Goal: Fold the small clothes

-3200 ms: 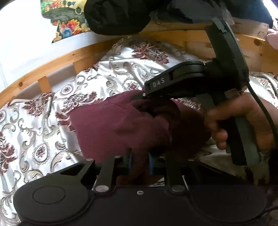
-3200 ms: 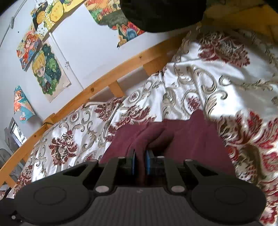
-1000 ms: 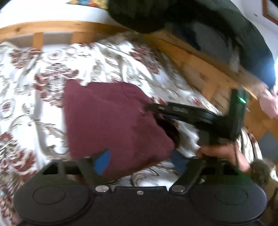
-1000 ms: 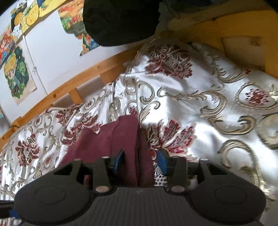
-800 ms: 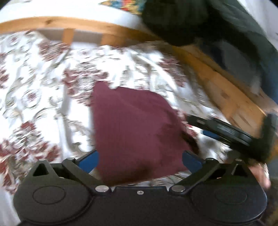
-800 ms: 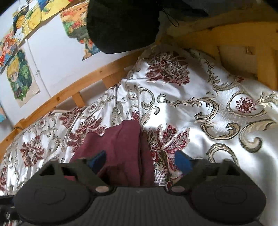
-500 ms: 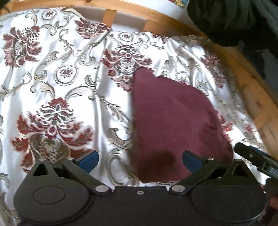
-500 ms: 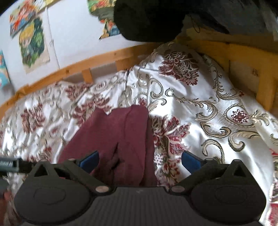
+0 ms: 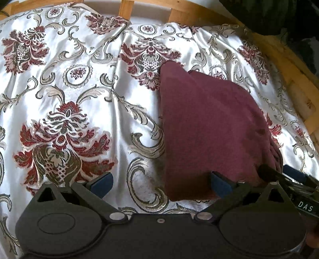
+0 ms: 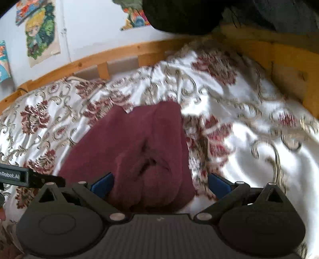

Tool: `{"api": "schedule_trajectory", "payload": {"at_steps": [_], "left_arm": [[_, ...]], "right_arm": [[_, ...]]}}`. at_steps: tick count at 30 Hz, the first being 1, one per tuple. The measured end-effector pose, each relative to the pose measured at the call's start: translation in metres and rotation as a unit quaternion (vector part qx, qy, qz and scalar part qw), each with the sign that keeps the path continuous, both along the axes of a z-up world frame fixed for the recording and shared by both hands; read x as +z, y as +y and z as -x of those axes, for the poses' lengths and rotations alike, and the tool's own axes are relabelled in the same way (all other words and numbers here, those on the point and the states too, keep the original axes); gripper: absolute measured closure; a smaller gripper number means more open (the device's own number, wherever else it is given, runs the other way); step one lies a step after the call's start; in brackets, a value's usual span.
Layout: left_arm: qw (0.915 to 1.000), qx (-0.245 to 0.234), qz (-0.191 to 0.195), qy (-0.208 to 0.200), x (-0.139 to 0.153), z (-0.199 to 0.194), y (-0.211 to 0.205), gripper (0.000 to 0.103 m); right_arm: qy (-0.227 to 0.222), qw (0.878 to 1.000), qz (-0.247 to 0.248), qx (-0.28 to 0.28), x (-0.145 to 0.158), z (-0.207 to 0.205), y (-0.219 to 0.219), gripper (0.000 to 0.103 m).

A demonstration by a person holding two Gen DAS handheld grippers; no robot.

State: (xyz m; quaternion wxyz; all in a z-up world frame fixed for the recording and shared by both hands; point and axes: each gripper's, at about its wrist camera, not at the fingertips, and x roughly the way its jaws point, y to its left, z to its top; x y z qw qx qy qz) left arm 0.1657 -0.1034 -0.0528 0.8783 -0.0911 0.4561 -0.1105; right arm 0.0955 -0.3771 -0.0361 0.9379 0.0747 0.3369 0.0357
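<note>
A folded maroon garment (image 9: 209,127) lies flat on the floral white bedspread (image 9: 79,103). My left gripper (image 9: 159,184) is open and empty, just above the garment's near left edge. My right gripper (image 10: 160,184) is open and empty, over the garment's near end (image 10: 143,151), where the folded cloth bunches into a crease. The right gripper's body shows at the lower right of the left wrist view (image 9: 295,185). The left gripper's body shows at the left edge of the right wrist view (image 10: 22,176).
A wooden bed rail (image 10: 119,53) runs along the far side, with a wooden board (image 10: 279,59) at the right. Dark clothing (image 10: 189,14) hangs over the rail. Cartoon posters (image 10: 41,31) are on the white wall.
Both grippers were shut on the garment, then opened and let it go. They have pulled back and risen, and the garment now lies folded on the bed.
</note>
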Motion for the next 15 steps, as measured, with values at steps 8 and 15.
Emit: {"api": "schedule_trajectory", "payload": {"at_steps": [8, 15], "left_arm": [[0.9995, 0.009, 0.024, 0.020, -0.021, -0.003, 0.006, 0.001], [0.9989, 0.015, 0.043, 0.008, -0.028, 0.001, 0.008, 0.001]], "right_arm": [[0.040, 0.995, -0.089, -0.007, -0.016, 0.000, -0.017, 0.000], [-0.057, 0.985, -0.162, -0.009, -0.006, 0.004, -0.037, 0.000]]}}
